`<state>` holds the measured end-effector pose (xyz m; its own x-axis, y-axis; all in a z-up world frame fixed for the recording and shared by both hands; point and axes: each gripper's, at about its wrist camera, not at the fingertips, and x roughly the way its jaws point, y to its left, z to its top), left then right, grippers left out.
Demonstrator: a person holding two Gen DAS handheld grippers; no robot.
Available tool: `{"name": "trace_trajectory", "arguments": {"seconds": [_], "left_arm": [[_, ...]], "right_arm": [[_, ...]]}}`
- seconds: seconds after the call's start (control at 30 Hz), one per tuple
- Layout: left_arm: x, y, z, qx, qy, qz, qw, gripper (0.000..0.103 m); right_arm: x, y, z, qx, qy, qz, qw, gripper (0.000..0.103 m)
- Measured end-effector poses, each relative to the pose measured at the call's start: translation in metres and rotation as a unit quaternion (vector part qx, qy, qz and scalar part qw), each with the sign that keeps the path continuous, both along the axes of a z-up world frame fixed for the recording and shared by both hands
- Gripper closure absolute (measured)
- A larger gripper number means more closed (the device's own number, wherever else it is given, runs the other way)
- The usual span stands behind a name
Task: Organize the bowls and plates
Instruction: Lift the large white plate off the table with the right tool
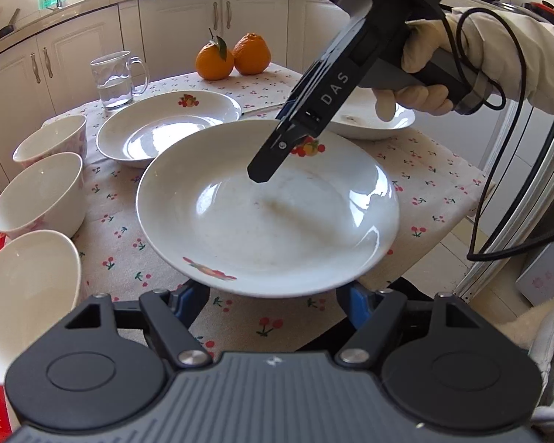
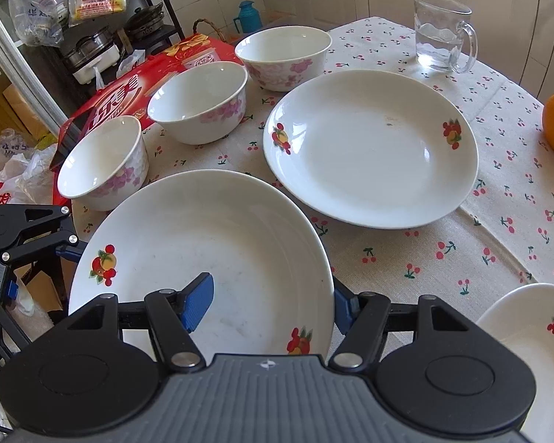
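A white plate with fruit prints (image 1: 269,217) hangs above the tablecloth; it also shows in the right wrist view (image 2: 210,243). My right gripper (image 2: 269,306) is shut on its rim, one blue pad (image 2: 197,304) over the inside. My left gripper (image 1: 273,295) sits under the plate's near edge, fingers spread apart and not pinching it. A second plate (image 2: 369,147) lies on the table, also seen in the left wrist view (image 1: 166,129). A third plate (image 2: 528,339) lies at the right. Three white bowls with pink flowers (image 2: 199,103) stand in a row at the left.
A glass mug with water (image 2: 441,35) stands at the back of the table. Two oranges (image 1: 232,57) sit at the far edge. A red box (image 2: 129,88) lies behind the bowls. Kitchen cabinets (image 1: 173,26) stand beyond the table.
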<state>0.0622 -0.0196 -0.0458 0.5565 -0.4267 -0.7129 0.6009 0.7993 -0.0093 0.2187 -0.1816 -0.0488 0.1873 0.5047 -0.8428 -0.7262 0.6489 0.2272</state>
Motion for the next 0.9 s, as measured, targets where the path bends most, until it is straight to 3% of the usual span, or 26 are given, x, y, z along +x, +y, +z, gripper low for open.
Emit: {"name": "trace_trajectory", "arguments": {"seconds": [0.47,0.9], "left_arm": [[0.029,-0.04,0.012,-0.007,-0.004,-0.058,0.9983,0.028],[0.069,-0.097,0.012,-0.008,0.007,-0.108,0.9941,0.028]], "right_arm": [[-0.003,-0.059,0.029,0.002,-0.034,-0.051,0.998,0.032],[0.013,-0.129,0.031,0.005,-0.046,-0.114,0.992,0.032]]}}
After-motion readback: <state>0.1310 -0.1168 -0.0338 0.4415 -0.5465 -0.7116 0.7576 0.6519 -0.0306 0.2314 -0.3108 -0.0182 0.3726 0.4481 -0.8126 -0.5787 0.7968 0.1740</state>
